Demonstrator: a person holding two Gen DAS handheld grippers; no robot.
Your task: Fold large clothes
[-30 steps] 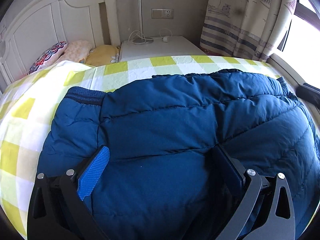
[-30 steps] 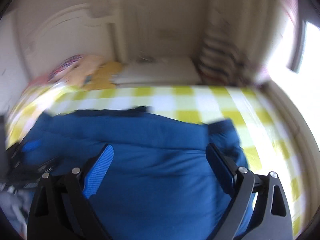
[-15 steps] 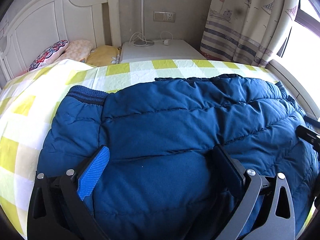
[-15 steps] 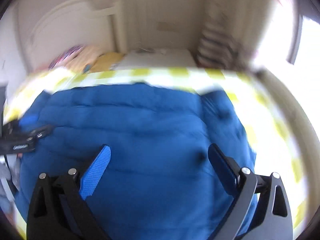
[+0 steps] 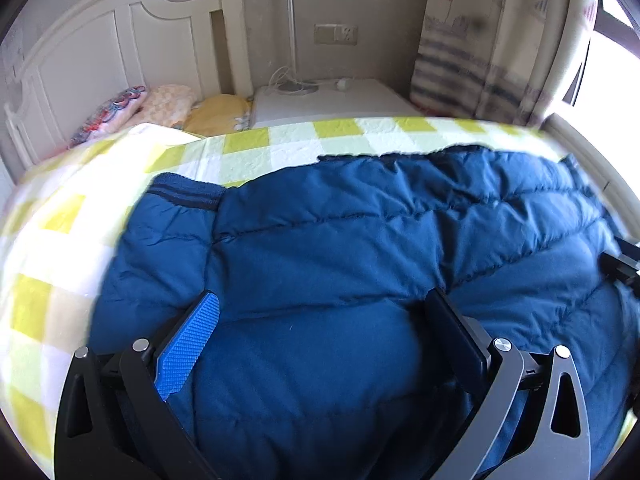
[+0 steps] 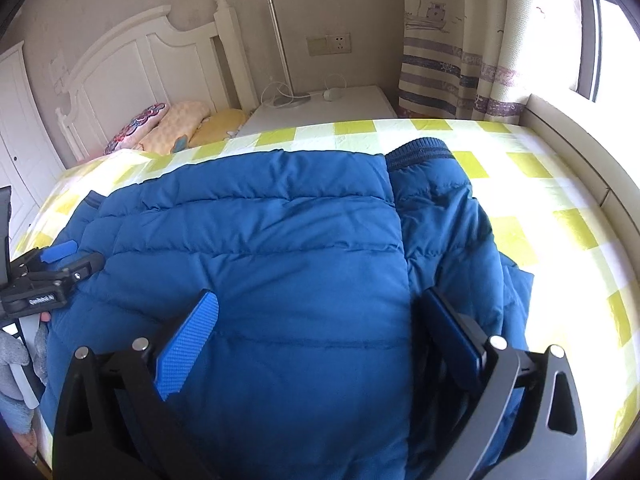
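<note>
A large blue puffer jacket (image 5: pixel 360 220) lies spread on the bed's yellow checked sheet (image 5: pixel 60 220). Its ribbed cuff (image 5: pixel 184 194) points towards the headboard. My left gripper (image 5: pixel 322 300) stands wide over the jacket's near part, with padded cloth bulging between the fingers. In the right wrist view the jacket (image 6: pixel 260 220) shows a folded-in sleeve with its cuff (image 6: pixel 420 152) on the right. My right gripper (image 6: pixel 319 298) hangs over it, jaws opening, cloth between the fingers but not pinched. The left gripper (image 6: pixel 60 264) rests at the jacket's left edge.
A white headboard (image 6: pixel 132 64) and several pillows (image 6: pixel 176 124) sit at the bed's head. Beside it stands a white nightstand (image 6: pixel 328 108) with a lamp and cable. A striped curtain (image 6: pixel 452 60) and a window ledge (image 6: pixel 572 136) line the right side.
The right gripper has swung and sunk lower over the jacket, and its fingers stand a little wider. The left wrist view has tilted slightly; its gripper stays wide on the same spot.
</note>
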